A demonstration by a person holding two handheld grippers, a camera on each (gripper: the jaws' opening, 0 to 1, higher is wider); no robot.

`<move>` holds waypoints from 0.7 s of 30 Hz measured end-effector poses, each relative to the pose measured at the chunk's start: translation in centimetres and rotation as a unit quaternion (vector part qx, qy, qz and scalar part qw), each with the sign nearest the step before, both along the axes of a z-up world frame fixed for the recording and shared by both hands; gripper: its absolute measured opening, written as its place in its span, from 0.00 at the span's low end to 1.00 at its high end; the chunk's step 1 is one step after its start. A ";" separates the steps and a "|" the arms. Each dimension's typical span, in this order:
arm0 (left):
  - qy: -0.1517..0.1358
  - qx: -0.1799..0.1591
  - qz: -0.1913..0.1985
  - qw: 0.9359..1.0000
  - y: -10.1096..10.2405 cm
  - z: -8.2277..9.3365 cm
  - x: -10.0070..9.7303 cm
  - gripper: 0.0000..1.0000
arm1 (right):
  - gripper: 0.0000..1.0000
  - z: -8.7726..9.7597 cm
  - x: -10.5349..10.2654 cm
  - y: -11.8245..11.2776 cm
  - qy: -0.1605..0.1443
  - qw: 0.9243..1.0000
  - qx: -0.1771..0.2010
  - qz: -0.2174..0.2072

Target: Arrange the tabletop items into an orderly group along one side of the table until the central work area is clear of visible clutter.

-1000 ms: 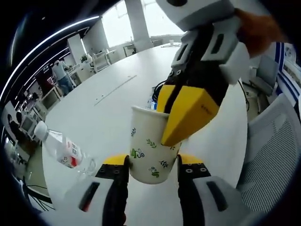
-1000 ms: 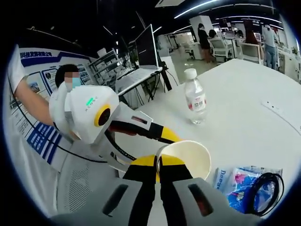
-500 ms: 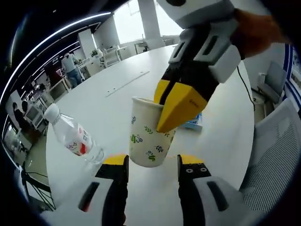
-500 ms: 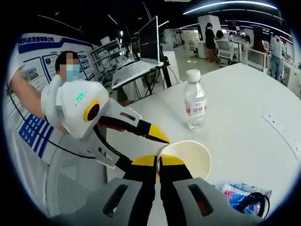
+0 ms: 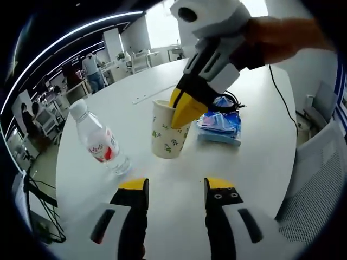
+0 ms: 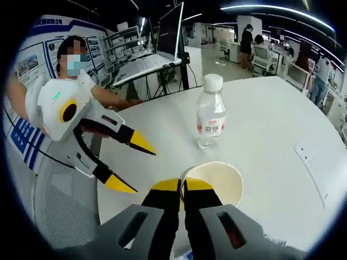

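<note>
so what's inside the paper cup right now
In the right gripper view the paper cup looks empty, with pale inner walls. The right gripper is shut on its rim, one jaw reaching inside, and hides the near wall and part of the bottom.

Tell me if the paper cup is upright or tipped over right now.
Upright. The paper cup has its open mouth up, pinched at the rim by the right gripper; inside looks empty.

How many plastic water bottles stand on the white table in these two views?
1. The water bottle stands upright on the table, beside the paper cup pinched by the right gripper. Others may lie outside both views.
</note>
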State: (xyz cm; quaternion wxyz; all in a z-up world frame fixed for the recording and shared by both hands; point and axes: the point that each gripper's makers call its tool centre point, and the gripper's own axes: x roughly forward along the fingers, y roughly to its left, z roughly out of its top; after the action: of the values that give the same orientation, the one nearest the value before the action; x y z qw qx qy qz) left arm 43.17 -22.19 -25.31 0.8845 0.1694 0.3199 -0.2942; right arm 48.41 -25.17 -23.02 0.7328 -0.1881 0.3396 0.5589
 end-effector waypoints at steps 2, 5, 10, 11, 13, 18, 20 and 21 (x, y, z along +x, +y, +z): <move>0.001 -0.001 0.004 1.000 0.2 0.0 -0.1 0.40 | 0.00 -0.3 0.6 0.0 -0.005 1.000 -0.007 0.004; 0.001 -0.009 0.016 1.000 0.8 0.2 -0.3 0.40 | 0.00 -0.9 1.3 0.0 -0.012 1.000 -0.022 0.008; 0.001 -0.017 0.029 0.999 1.6 0.2 -0.7 0.40 | 0.00 -2.0 2.3 0.2 -0.032 0.998 -0.056 0.029; 0.001 -0.018 0.031 0.999 1.8 0.2 -0.8 0.40 | 0.00 -2.1 2.4 0.3 -0.033 0.997 -0.059 0.032; 0.002 -0.019 0.035 0.999 2.1 0.2 -1.0 0.40 | 0.00 -2.5 2.6 0.7 -0.035 0.997 -0.063 0.038; 0.003 -0.020 0.042 0.999 2.8 0.0 -1.4 0.40 | 0.00 -3.4 3.4 1.4 -0.043 0.994 -0.082 0.053; 0.003 -0.020 0.047 0.999 3.2 0.0 -1.5 0.40 | 0.00 -3.7 3.7 1.8 -0.049 0.993 -0.090 0.062; 0.003 -0.021 0.049 0.999 3.3 0.0 -1.5 0.40 | 0.00 -3.8 3.8 2.0 -0.052 0.992 -0.096 0.067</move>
State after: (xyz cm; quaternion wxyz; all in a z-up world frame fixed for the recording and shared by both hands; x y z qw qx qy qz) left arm 41.64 -18.86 -25.29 0.9002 0.1341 0.3242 -0.2578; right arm 52.26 -23.19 -26.86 0.6887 -0.3090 0.3394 0.5612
